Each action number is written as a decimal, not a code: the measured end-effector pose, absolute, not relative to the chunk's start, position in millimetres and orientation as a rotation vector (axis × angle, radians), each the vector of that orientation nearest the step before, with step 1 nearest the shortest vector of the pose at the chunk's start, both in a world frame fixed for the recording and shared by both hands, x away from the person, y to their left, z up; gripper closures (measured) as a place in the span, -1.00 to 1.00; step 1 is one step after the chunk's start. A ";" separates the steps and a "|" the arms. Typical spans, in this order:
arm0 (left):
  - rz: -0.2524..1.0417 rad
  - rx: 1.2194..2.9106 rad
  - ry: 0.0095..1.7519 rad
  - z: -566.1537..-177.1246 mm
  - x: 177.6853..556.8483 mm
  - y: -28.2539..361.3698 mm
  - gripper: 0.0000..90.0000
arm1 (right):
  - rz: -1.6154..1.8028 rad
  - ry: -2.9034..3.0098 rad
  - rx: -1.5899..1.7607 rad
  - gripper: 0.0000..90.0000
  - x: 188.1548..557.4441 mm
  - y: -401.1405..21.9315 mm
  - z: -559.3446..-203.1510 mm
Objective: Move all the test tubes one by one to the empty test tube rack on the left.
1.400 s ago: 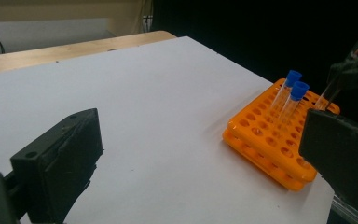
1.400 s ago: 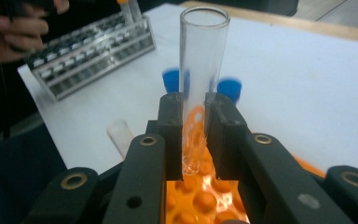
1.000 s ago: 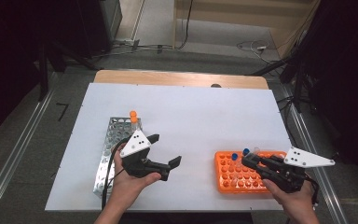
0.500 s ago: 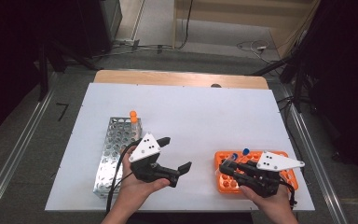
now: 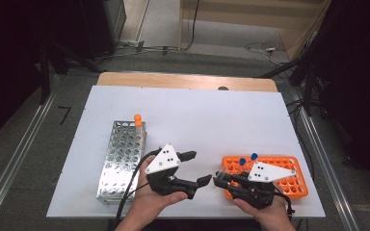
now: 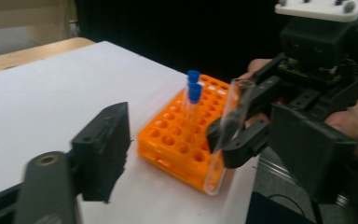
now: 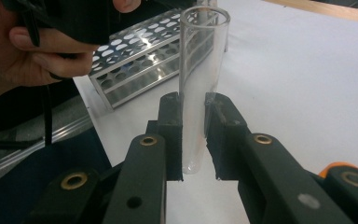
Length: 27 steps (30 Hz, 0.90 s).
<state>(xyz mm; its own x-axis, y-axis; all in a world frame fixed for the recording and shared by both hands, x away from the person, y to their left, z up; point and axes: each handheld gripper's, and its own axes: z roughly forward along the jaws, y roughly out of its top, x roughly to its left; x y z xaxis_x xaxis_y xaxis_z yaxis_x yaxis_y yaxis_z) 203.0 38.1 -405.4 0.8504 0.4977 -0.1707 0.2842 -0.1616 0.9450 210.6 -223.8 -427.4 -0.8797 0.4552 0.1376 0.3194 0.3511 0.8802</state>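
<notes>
Between the right gripper (image 7: pixel 193 135) fingers (image 7: pixel 171 135) a clear, uncapped tube (image 7: pixel 200 84) stands clamped upright, just beside the orange rack (image 6: pixel 177 144), while the left gripper (image 5: pixel 197 168), jaws just closing, empty, faces it nearby.

Left hand-held gripper (image 6: pixel 186 154) motion-blurred in its own view, clear tube (image 6: pixel 228 135) partly hidden — clamped mid-length, metal rack (image 7: pixel 144 60) cut off behind a hand (image 7: pixel 32 56)

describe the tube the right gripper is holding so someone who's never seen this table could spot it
Start at the orange rack at the white table's near right corner. Just left of it, the right gripper grips a clear tube upright. Unlike the two blue-capped tubes in that rack, it is uncapped and looks empty.
</notes>
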 end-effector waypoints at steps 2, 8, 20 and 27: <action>0.195 1.767 0.577 -406.4 202.0 33.1 -0.30 | 1.558 2.482 0.705 0.64 209.4 -220.9 -428.2; 0.165 1.777 0.540 -408.2 200.1 22.6 0.16 | 1.547 2.504 0.686 0.64 207.3 -215.5 -430.1; 0.165 1.815 0.506 -412.8 198.6 13.0 0.67 | 1.565 2.530 0.637 0.64 203.3 -210.9 -429.9; 0.181 1.805 0.494 -410.7 198.7 14.6 0.71 | 1.586 2.535 0.620 0.61 204.7 -213.2 -429.5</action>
